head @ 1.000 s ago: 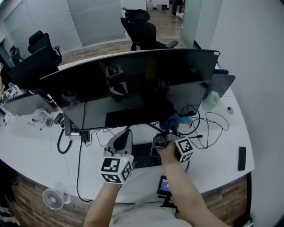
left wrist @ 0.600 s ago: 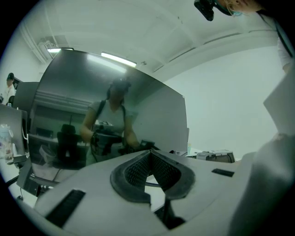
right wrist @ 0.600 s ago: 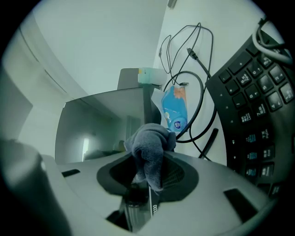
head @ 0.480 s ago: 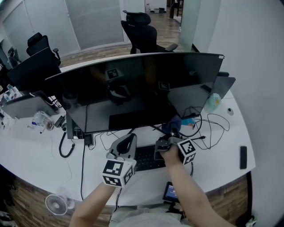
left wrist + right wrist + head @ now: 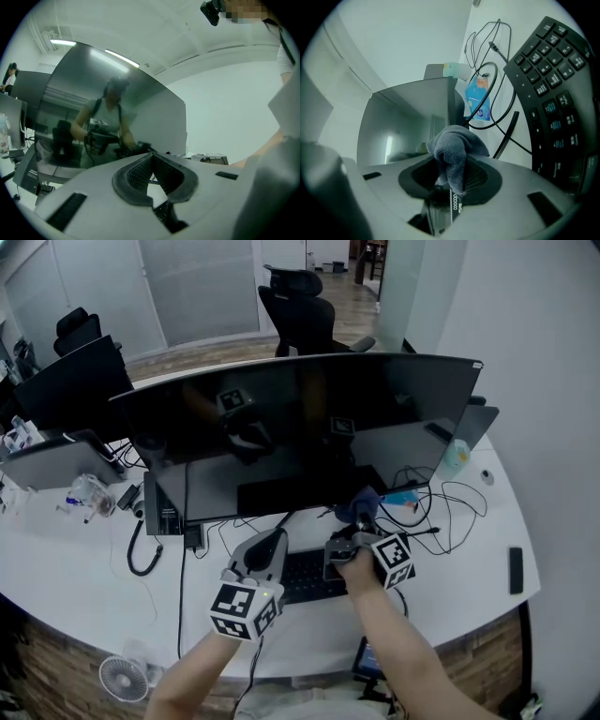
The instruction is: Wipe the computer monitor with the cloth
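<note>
Left tool (image 5: 271, 540), jaws closed on nothing, is over the keyboard's (image 5: 307, 576) left end. Right tool (image 5: 360, 523) pinches the cloth (image 5: 360, 506) under the monitor (image 5: 300, 418), beside cables (image 5: 445, 498) on the table (image 5: 75, 559). The monitor spans left-right, its screen facing the person.

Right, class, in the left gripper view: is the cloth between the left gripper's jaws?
No: the left gripper holds nothing, its jaws meeting at the tips; the cloth is clamped in the right gripper.
</note>
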`<action>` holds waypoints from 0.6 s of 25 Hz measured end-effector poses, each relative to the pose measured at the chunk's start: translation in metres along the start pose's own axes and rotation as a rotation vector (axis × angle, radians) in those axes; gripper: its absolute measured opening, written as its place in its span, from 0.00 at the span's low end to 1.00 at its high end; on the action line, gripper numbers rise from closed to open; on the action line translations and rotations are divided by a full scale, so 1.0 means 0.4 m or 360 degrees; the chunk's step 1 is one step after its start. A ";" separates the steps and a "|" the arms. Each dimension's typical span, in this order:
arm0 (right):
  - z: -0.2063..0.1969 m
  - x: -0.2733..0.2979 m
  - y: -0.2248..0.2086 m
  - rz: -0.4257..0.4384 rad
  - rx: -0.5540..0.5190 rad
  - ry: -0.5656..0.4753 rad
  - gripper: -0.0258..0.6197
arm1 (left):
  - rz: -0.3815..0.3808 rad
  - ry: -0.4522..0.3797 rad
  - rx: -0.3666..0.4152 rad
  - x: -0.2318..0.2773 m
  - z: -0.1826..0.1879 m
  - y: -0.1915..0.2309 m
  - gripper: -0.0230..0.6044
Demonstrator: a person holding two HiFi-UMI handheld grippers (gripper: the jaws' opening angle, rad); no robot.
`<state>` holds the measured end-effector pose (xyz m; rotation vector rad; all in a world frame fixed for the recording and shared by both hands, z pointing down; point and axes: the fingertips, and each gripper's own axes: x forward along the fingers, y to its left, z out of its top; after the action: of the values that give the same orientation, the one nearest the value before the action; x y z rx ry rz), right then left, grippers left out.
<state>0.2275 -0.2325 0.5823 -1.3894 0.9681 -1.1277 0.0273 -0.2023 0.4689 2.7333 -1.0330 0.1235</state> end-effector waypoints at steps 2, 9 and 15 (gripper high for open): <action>-0.005 0.001 0.001 0.0003 0.0008 -0.0020 0.23 | 0.0012 -0.0024 -0.0021 -0.007 0.006 0.013 0.05; -0.021 0.001 -0.007 0.0011 -0.0028 -0.0022 0.23 | 0.0046 -0.0073 -0.0111 -0.017 0.010 0.056 0.05; -0.043 0.004 -0.017 0.0010 -0.0011 -0.0053 0.23 | 0.0035 -0.0099 -0.0118 -0.030 0.018 0.084 0.05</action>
<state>0.2111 -0.2372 0.5891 -1.4053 0.9530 -1.0943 -0.0038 -0.2206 0.4657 2.6752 -1.0625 0.0035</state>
